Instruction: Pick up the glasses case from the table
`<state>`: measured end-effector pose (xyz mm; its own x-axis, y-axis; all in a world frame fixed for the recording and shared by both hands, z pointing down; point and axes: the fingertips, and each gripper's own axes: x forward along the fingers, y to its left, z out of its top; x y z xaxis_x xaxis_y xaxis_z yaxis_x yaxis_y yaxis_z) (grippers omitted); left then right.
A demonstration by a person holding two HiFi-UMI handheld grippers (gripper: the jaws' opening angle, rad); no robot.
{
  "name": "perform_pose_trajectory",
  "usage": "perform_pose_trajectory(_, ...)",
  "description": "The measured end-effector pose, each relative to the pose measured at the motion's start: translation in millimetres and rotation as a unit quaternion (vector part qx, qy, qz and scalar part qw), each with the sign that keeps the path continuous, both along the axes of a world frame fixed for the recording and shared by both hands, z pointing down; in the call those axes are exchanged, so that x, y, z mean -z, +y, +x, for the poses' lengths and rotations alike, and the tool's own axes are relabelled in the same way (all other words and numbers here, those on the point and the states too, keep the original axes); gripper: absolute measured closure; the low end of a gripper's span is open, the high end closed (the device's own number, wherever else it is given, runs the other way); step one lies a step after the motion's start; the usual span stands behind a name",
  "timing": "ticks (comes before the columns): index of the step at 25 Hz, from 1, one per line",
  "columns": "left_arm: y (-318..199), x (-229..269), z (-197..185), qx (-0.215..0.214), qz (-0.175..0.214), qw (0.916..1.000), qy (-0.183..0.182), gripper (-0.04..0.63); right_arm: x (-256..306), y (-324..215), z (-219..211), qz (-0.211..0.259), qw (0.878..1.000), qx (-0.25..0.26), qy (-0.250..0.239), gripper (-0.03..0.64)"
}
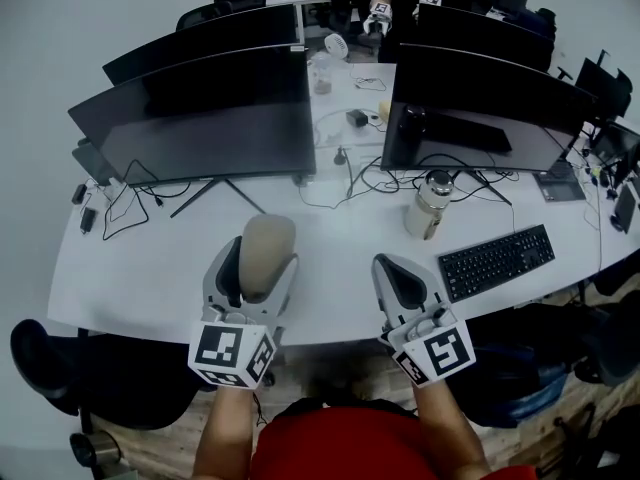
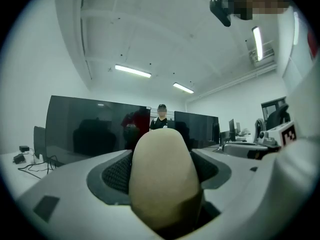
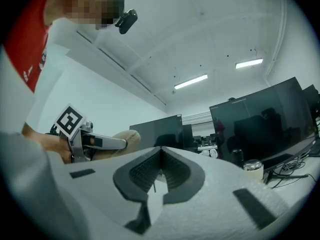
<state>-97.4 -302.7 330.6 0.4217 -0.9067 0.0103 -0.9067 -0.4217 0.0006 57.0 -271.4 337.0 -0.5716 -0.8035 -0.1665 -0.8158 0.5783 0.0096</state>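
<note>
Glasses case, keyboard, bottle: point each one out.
glasses case [image 1: 268, 253], head view, its rounded upper half
keyboard [image 1: 497, 260], head view, middle of the keys
bottle [image 1: 426, 214], head view, its pale body

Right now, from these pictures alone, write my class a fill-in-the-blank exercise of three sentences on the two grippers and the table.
1. The left gripper is shut on the beige ____.
2. The right gripper, jaws together, holds ____.
3. On the table, in the head view, the steel-capped bottle stands just left of the black ____.

Missing words: glasses case; nothing; keyboard.
</note>
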Motion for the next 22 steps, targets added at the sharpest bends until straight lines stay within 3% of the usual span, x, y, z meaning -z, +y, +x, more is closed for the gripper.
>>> perform_pose_trajectory(7,12,23,4,-0.002,0.01,0.9999,0.006,0.23,12,5,5,0.018,1.0,-0.012,0.002,0.614)
perform_pose_trajectory(22,15,25,2,-0.002,0.013,0.9998,0.012,0.23,21,5,-4,0.027,0.999,-0.01,0.017,0.615)
